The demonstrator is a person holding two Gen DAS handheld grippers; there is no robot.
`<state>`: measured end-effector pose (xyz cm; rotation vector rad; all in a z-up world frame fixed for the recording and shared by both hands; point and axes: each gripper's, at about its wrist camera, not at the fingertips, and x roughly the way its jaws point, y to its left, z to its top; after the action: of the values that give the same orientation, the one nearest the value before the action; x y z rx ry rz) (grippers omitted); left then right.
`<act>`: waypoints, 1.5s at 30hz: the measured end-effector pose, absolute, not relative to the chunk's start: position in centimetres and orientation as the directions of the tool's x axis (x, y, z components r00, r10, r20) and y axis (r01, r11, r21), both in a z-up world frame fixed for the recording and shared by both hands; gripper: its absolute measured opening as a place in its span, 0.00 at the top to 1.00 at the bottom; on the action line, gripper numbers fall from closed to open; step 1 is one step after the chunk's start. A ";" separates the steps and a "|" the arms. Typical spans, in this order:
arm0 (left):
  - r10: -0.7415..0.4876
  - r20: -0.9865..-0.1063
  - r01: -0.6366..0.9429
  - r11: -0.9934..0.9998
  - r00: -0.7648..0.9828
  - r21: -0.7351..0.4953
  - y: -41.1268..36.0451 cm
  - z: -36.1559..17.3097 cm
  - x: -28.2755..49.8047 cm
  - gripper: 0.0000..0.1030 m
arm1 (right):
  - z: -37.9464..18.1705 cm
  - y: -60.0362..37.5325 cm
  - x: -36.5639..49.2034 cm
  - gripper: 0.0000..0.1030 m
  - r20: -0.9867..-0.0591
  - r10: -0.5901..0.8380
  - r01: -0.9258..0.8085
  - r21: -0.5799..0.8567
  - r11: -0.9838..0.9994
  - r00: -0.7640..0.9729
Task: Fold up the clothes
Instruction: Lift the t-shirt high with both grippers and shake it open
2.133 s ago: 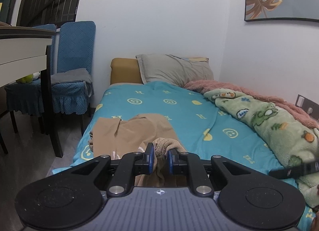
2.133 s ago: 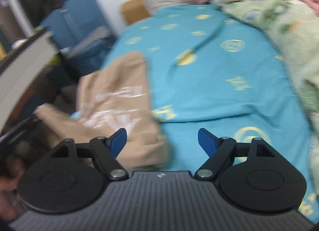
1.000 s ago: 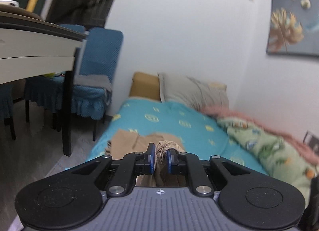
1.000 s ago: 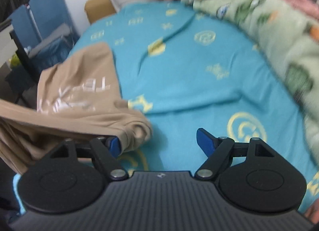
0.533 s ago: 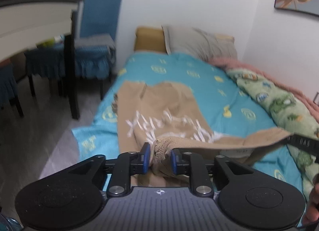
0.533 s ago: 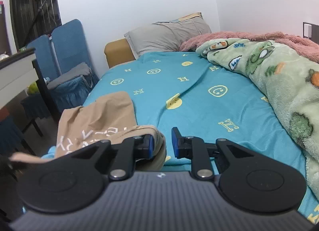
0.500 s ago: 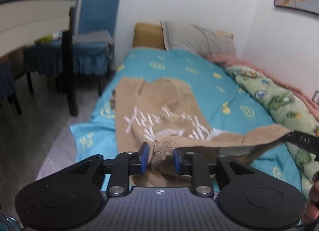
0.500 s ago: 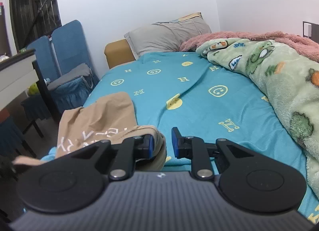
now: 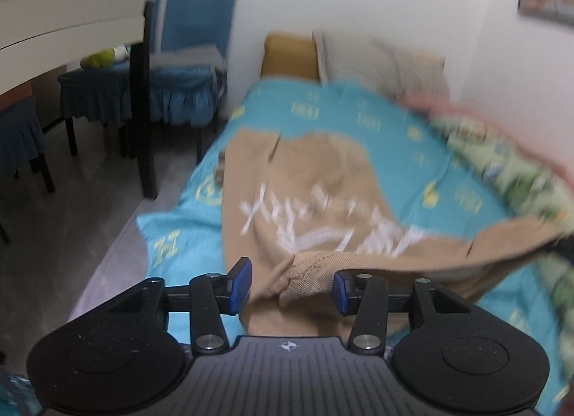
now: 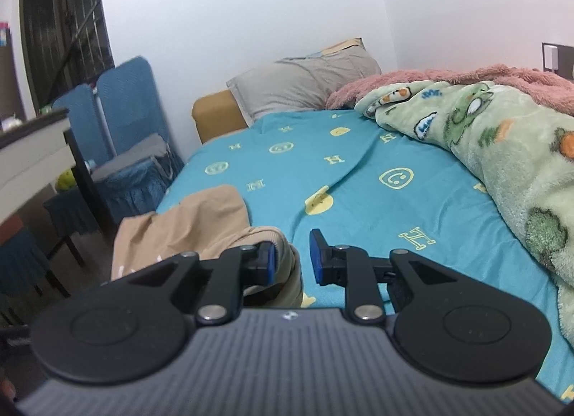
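Note:
A tan garment (image 9: 315, 197) with white lettering lies spread on the near left part of the bed's teal sheet (image 9: 323, 111). My left gripper (image 9: 288, 283) is open, its blue pads apart, with the garment's ribbed hem (image 9: 315, 265) lying loose between them. In the right wrist view the garment (image 10: 201, 222) lies at lower left. My right gripper (image 10: 291, 260) has its jaws narrowly apart, with the garment's edge (image 10: 283, 247) bunched by the left pad; I cannot tell whether it is gripped.
A green cartoon blanket (image 10: 502, 150) and pink blanket (image 10: 448, 79) cover the bed's right side. A grey pillow (image 10: 305, 82) lies at the head. Blue chairs (image 9: 186, 57) and a white table (image 9: 53, 32) stand left of the bed, over grey floor (image 9: 71, 222).
My left gripper has opened and let go of the hem. The garment has dropped flatter onto the bed. My right gripper's jaws have stayed narrowly apart at the garment's other edge.

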<state>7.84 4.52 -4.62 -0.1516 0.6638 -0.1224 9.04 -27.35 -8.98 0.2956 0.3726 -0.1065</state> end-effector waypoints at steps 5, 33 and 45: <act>-0.219 -0.618 0.107 0.971 0.755 -0.213 4.1 -5.0 8.5 0.46 | -8.5 -27.1 8.5 0.77 -0.325 -0.040 0.134 0.271 0.953 0.945; -0.285 -0.532 0.171 0.952 0.797 -0.254 4.9 -1.4 3.1 0.37 | -6.9 -28.0 7.8 0.43 -0.334 -0.101 0.197 0.266 0.944 0.937; -0.160 -0.456 0.232 0.967 0.876 0.106 -4.6 -5.2 3.7 0.22 | -7.6 -29.6 7.5 0.43 -0.339 -0.015 0.165 0.420 0.893 0.941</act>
<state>3.70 -4.55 -5.24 0.1591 0.4612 -0.2052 7.46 -29.55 -7.56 0.4604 0.3356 -0.0950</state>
